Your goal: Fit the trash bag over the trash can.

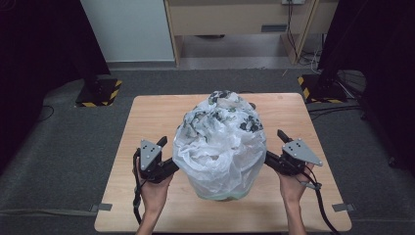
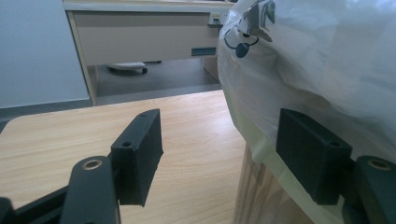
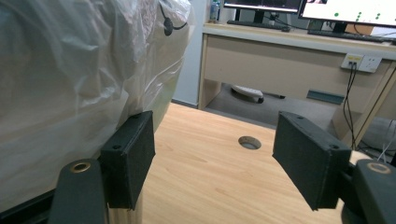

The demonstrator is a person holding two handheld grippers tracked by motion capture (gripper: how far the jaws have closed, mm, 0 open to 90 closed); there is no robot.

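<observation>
Plastic bag (image 1: 220, 144) over bin, centre of table (image 1: 147, 117). Left tongs (image 1: 169, 169) and right tongs (image 1: 271, 159) flank it, both open, gripping nothing; likely placed to seize the bag's sides.

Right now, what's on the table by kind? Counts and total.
Plastic bag over a container: 1
Grippers, both open, one each side of the bag: 2, left gripper, right gripper
Hole in the tabletop: 1
Table: 1
Total: 5
</observation>
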